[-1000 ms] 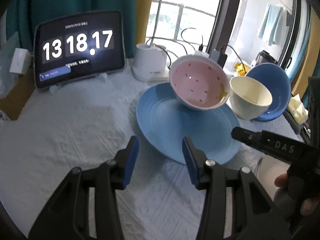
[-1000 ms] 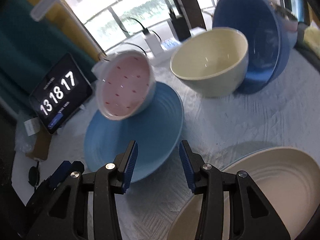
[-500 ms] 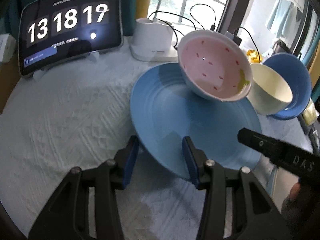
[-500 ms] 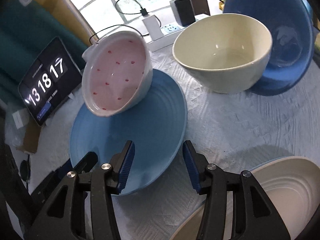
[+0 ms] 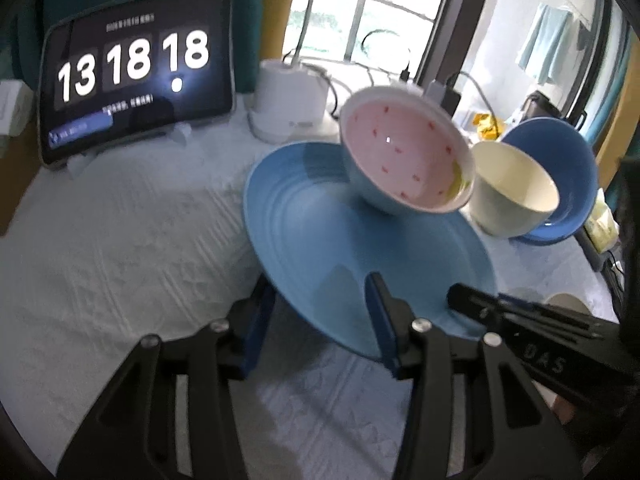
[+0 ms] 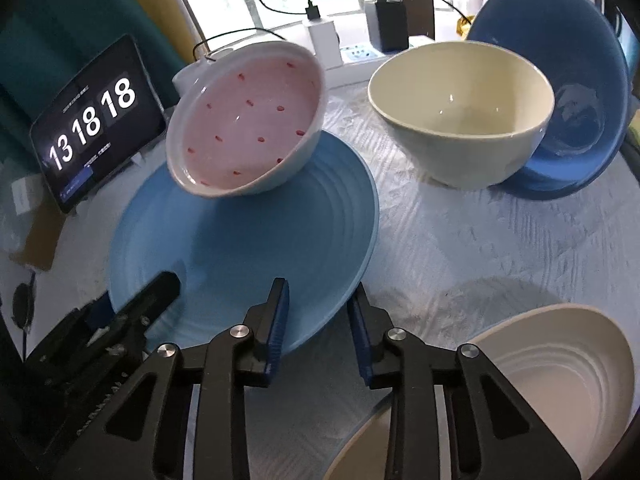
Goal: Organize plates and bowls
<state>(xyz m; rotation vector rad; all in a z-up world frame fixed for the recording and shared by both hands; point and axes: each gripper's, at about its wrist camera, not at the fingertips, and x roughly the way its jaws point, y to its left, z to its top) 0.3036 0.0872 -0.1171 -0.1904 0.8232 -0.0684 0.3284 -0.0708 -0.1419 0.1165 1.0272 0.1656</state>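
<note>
- We hold our left gripper (image 5: 320,316) at the near rim of the big blue plate (image 5: 340,240). Its two fingers stand one on each side of the rim, but we cannot tell if they press on it.
- Our right gripper (image 6: 318,320) sits at the plate's rim too, further along. Its jaws have just been closing, and the rim is between them. The left pad looks like it touches the plate. The right pad shows a small gap, so we do not think it has a tight hold yet.
- We think both grippers come to the same plate because it is wide and has a bowl on it. Two holds keep it steady.
- The pink bowl (image 6: 248,120) with red dots leans on the far edge of the blue plate. It is tipped toward us, so it could slide if the plate tilts.
- The cream bowl (image 6: 460,120) stands on the white cloth (image 6: 460,248) and leans against the blue bowl (image 6: 580,92), which is tipped up behind it.
- A cream plate (image 6: 540,380) lies near us on the right, apart from the blue plate.
- A second ago, both grippers were back from the plate with nothing between their fingers. Now the rim is inside both.
- The clock on the tablet (image 5: 136,68) read 17 then and reads 18 now.
- The bowls sit in the same spots as before.
</note>
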